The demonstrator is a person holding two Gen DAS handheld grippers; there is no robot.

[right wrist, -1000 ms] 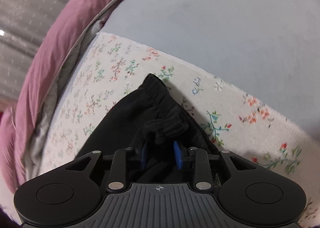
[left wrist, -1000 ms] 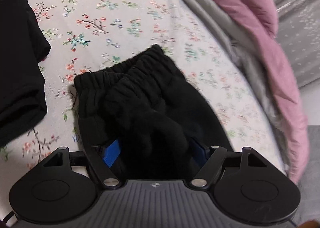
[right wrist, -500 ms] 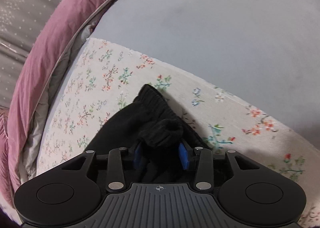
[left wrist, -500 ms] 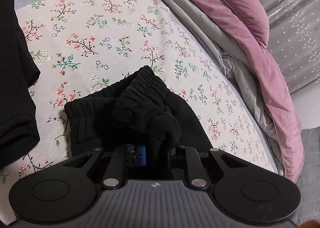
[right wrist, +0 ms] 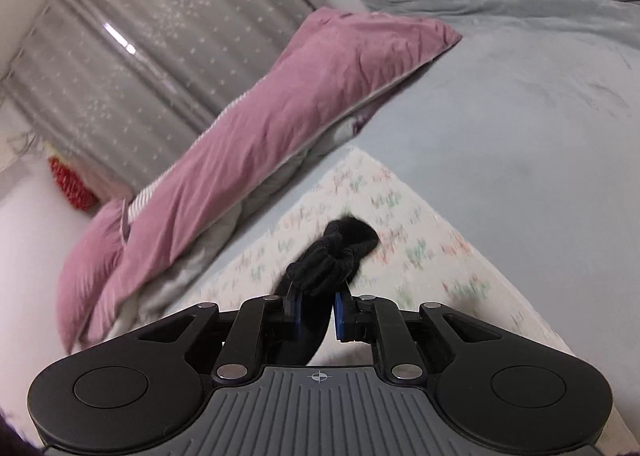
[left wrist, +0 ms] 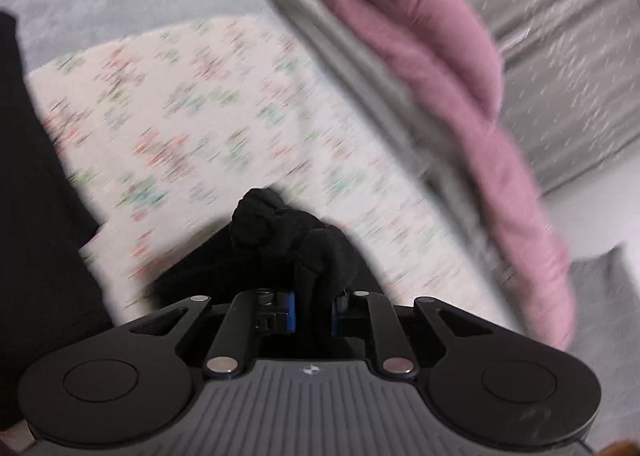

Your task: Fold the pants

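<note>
The black pants (left wrist: 288,240) are bunched at the waistband and lifted off the floral cloth (left wrist: 192,127). My left gripper (left wrist: 313,310) is shut on a wad of the black fabric between its blue pads. My right gripper (right wrist: 316,310) is shut on another bunch of the pants' elastic waistband (right wrist: 340,252), held above the floral cloth (right wrist: 420,256). The rest of the pants hangs below the grippers, hidden.
Another black garment (left wrist: 36,215) lies at the left on the floral cloth. A pink quilt (right wrist: 256,135) with a grey lining runs along the bed's side. Grey bedding (right wrist: 520,103) lies beyond the cloth. Grey curtains (right wrist: 160,35) stand behind.
The left gripper closed on the waistband. Both grippers have risen and tilted up, lifting the pants off the floral cloth. The left view is now motion-blurred.
</note>
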